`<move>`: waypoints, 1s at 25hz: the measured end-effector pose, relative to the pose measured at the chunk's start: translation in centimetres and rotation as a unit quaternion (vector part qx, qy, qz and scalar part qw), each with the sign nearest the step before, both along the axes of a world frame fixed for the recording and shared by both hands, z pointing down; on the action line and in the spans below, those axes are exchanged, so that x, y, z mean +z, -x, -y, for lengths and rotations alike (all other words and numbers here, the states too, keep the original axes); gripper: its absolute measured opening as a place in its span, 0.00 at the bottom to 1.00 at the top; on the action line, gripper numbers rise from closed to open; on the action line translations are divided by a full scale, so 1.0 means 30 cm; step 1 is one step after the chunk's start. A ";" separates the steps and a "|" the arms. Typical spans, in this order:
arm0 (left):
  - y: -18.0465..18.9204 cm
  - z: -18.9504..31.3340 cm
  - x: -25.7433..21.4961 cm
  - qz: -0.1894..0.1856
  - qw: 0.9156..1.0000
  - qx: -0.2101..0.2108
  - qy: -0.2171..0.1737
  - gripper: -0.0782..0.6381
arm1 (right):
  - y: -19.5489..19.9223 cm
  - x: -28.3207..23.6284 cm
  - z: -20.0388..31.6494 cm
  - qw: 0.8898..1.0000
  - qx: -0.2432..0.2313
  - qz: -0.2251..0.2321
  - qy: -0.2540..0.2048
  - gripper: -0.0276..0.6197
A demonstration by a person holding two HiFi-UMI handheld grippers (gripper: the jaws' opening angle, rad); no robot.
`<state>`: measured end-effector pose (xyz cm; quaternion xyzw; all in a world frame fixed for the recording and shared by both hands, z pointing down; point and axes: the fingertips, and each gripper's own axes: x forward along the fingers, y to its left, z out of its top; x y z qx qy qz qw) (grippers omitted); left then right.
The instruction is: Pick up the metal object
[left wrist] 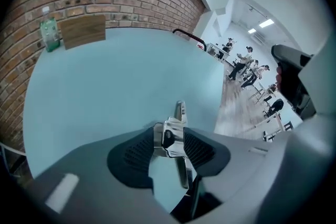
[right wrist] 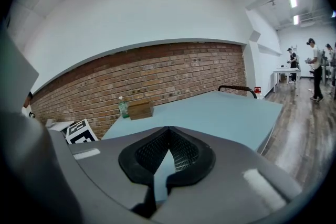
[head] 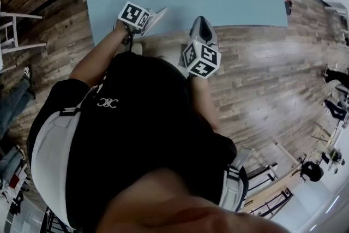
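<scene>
A shiny metal object (left wrist: 176, 113), a small bent piece with a narrow strip sticking out ahead, sits between the black ribbed pads of my left gripper (left wrist: 170, 140), and both pads press on its sides. It hangs over the near part of the pale blue table (left wrist: 115, 81). In the head view the left gripper (head: 157, 15) reaches over the table's near edge (head: 180, 27) and the metal object does not show. My right gripper (right wrist: 168, 131) is shut with its pads meeting and nothing between them; it hovers at the near edge (head: 203, 29) to the right.
A green bottle (left wrist: 49, 29) and a wooden box (left wrist: 82, 30) stand at the table's far side against the brick wall. A black curved bar (left wrist: 189, 36) rises at the far corner. Wooden floor (head: 262, 79) lies right of the table, with people standing farther off (left wrist: 244, 63).
</scene>
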<state>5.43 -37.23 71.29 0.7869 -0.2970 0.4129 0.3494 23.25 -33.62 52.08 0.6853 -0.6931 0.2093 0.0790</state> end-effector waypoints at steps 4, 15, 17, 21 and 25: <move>-0.005 0.001 0.036 -0.006 1.000 -0.009 0.028 0.35 | 0.002 0.002 0.006 1.000 0.005 -0.007 0.004 0.07; -0.052 -0.031 0.023 -0.053 0.997 -0.008 0.062 0.23 | 0.005 0.014 -0.018 1.000 0.014 -0.013 0.014 0.07; -0.060 -0.036 0.012 -0.065 0.995 -0.012 0.069 0.20 | 0.005 0.015 -0.019 1.000 0.013 -0.013 0.015 0.06; -0.083 -0.041 -0.021 -0.088 0.994 -0.018 0.062 0.12 | 0.015 0.018 -0.016 1.000 0.005 -0.011 0.016 0.07; -0.076 -0.040 -0.026 -0.077 0.996 -0.024 0.045 0.11 | 0.029 0.029 -0.013 1.000 -0.003 -0.005 0.017 0.07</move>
